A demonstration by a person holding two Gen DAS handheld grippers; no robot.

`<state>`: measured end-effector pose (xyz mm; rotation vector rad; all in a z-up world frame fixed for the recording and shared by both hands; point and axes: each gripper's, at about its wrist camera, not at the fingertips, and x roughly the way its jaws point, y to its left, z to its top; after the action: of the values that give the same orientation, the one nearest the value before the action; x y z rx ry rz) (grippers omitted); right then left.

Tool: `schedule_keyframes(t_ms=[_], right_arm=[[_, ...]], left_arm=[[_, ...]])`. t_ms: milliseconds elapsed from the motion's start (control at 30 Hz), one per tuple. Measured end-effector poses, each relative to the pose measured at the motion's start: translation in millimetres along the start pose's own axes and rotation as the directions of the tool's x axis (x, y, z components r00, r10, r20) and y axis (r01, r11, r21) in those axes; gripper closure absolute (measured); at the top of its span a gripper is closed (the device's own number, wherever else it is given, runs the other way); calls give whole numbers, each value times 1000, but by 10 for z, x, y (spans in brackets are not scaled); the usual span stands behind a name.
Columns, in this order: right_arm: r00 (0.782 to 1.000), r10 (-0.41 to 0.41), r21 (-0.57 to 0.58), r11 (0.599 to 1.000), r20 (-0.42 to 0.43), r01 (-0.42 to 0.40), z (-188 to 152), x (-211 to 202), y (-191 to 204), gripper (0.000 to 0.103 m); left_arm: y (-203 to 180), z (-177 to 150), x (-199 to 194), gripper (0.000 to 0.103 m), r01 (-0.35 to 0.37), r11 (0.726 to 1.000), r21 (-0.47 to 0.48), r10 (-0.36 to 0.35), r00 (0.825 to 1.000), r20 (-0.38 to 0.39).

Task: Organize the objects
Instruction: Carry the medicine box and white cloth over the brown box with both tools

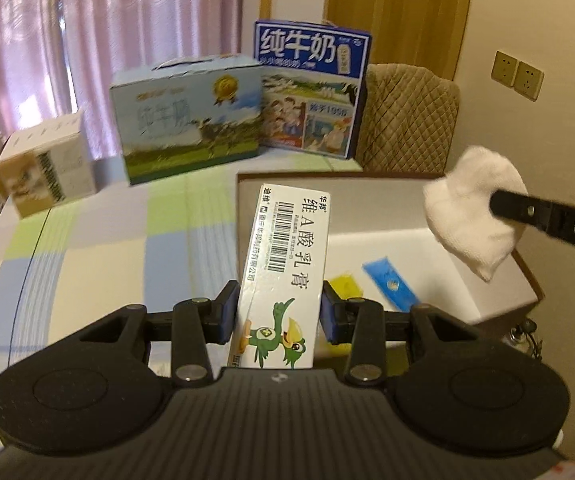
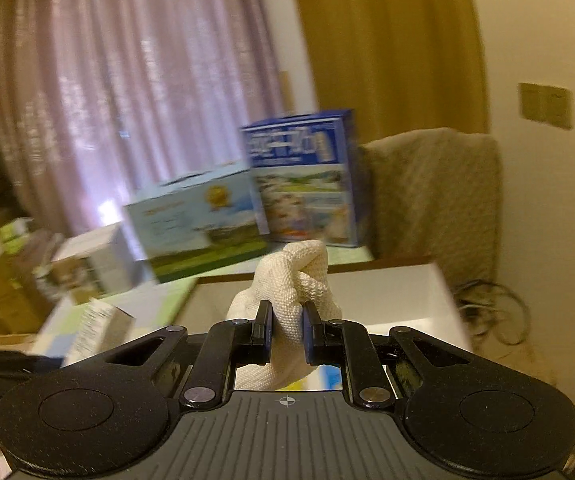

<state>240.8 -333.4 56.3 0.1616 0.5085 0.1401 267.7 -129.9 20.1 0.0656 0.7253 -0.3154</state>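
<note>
Two in tray: I count blue packet, yellow item, probably.
Left gripper: clamps carton.
Right gripper: pinches cloth.
Left: both unplaced.

Clamped ointment carton, pinched white cloth

Ointment carton: "维A酸乳膏", "华邦". Blue milk box: "纯牛奶".

The left black plastic gripper is built with blue pads and round silver screws. The right black plastic gripper is made the same way. A small cross mark is printed on its ribbed grey body.
</note>
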Motion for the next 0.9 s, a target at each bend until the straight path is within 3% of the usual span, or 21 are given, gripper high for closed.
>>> schedule_keyframes(t_ms=[433, 667, 900], right_arm=[[983, -130, 48, 989, -127, 137, -54, 847, -621, 92], [973, -142, 65, 986, -182, 156, -104, 1251, -826, 92], [969, -147, 120, 978, -200, 173, -133, 1477, -999, 91]], left_arm=[[-339, 370, 939, 67, 6, 999, 54, -2, 997, -76], [-406, 445, 1418, 67, -14, 997, 80, 24, 991, -129], [-406, 465, 1651, 67, -26, 995, 93, 40, 988, -150]])
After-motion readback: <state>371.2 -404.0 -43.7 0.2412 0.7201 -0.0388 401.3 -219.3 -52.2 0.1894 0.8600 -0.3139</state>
